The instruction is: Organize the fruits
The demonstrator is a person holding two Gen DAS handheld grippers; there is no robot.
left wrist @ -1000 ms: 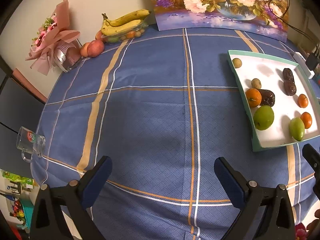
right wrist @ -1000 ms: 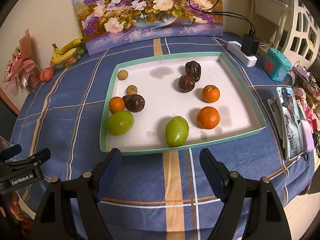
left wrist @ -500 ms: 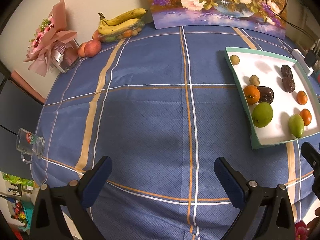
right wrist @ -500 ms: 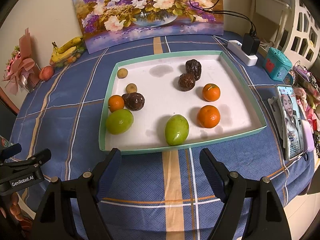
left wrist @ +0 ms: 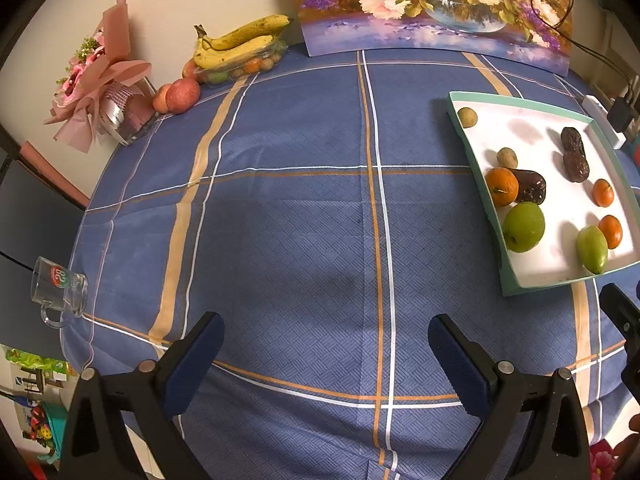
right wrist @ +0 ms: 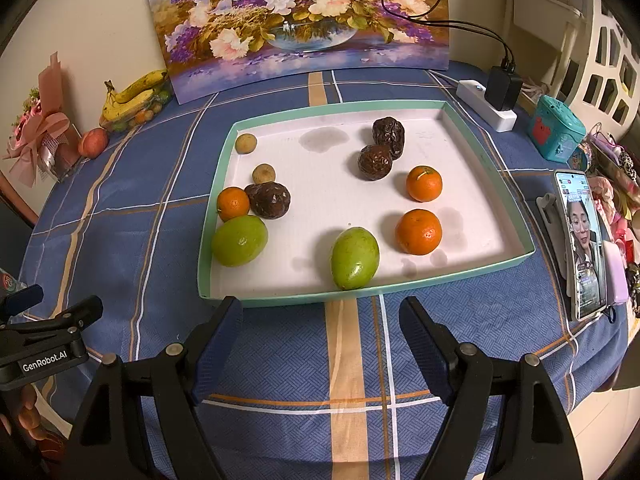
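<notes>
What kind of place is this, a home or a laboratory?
Most likely a lived-in home, at a dining or side table. A checked tablecloth covers it, a flower painting leans on the wall, and a wrapped bouquet, bananas and a phone lie around the fruit tray.

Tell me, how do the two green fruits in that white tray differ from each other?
The left green fruit is rounder and sits against the tray's left wall, touching an orange. The middle green fruit is more egg-shaped with a pointed end, and lies at the near wall of the tray, apart from other fruit. Both are smooth, green and untouched.
</notes>
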